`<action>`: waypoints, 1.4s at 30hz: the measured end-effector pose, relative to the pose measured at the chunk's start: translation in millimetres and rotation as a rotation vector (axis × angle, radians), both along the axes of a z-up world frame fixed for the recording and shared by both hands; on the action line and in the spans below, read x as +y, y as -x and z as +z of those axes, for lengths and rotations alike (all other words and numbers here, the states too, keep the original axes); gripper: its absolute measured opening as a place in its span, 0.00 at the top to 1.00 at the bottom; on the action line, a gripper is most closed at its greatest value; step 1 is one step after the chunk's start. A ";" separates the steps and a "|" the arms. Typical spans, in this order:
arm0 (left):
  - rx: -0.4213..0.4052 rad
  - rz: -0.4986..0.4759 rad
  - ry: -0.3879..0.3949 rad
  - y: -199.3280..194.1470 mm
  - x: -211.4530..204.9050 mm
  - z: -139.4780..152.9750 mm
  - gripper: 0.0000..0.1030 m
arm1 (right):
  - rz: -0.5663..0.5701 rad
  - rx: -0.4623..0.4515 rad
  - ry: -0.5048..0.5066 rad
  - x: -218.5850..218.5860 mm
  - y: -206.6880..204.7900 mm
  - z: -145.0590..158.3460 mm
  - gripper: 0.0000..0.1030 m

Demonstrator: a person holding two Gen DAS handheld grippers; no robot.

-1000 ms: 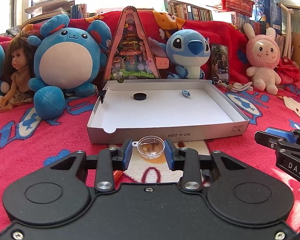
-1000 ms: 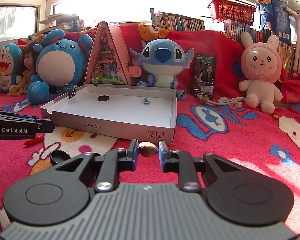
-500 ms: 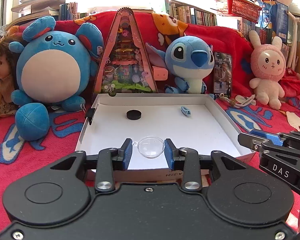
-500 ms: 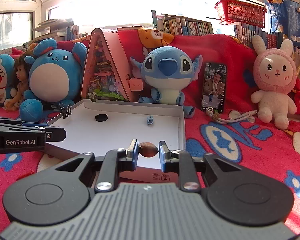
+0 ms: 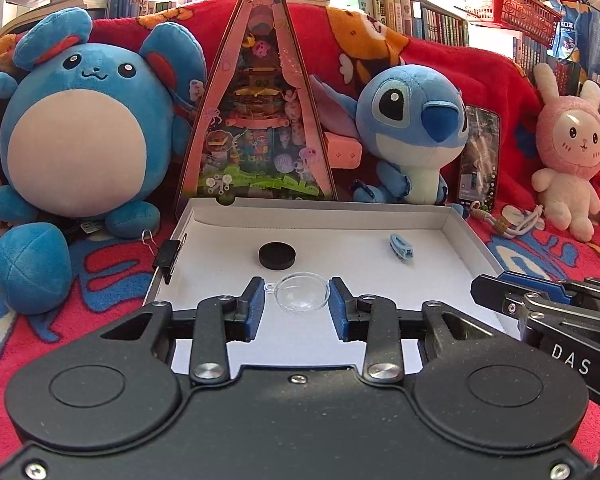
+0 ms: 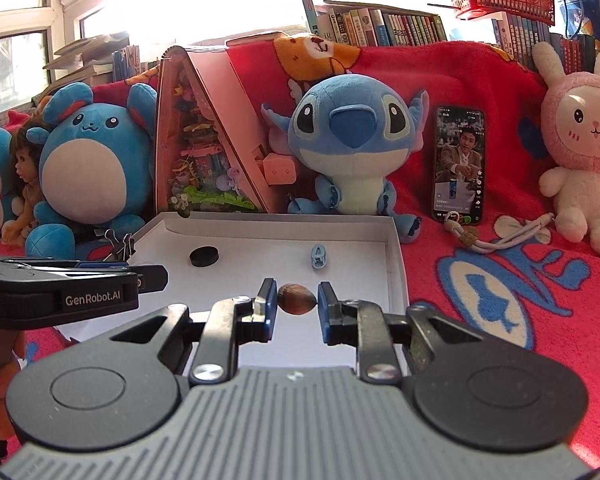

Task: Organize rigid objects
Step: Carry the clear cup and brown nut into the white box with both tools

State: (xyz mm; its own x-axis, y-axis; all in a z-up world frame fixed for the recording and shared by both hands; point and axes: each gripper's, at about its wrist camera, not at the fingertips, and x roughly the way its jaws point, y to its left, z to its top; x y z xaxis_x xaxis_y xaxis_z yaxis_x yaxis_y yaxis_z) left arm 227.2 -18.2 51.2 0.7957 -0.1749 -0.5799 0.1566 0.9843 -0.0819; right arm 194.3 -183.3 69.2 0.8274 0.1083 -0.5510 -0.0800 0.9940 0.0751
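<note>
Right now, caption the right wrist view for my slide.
Right claw holds a brown nut over the white box, where a black disc and blue clip lie.

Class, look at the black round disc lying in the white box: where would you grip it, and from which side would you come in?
Grip the black disc across its width, on the curved side wall, coming down from above. It lies flat on the floor of the white box, low and wide, with bare floor all round it, so the jaws could straddle it. The box walls would probably hinder a level approach.
</note>
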 end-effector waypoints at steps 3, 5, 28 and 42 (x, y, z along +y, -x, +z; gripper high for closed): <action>0.027 0.006 0.014 -14.7 -1.4 -5.4 0.68 | -0.001 0.021 0.001 1.1 -14.1 -4.0 0.74; 0.047 0.014 0.028 -24.1 -1.5 -10.6 0.68 | -0.007 0.040 -0.011 0.4 -23.5 -7.5 0.74; 0.134 0.038 -0.029 -77.2 -10.2 -38.1 0.68 | -0.063 0.217 -0.138 -21.4 -94.8 -40.3 0.74; 0.128 0.032 -0.053 -78.5 -11.8 -38.7 0.68 | -0.082 0.198 -0.114 -17.4 -94.9 -44.0 0.74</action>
State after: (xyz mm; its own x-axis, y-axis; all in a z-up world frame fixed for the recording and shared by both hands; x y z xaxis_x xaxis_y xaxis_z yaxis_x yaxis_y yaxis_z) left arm 305.7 -30.0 12.6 0.7196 -0.1171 -0.6845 0.1165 0.9921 -0.0472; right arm 289.2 -200.7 25.2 0.7129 0.1162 -0.6916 0.0279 0.9807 0.1935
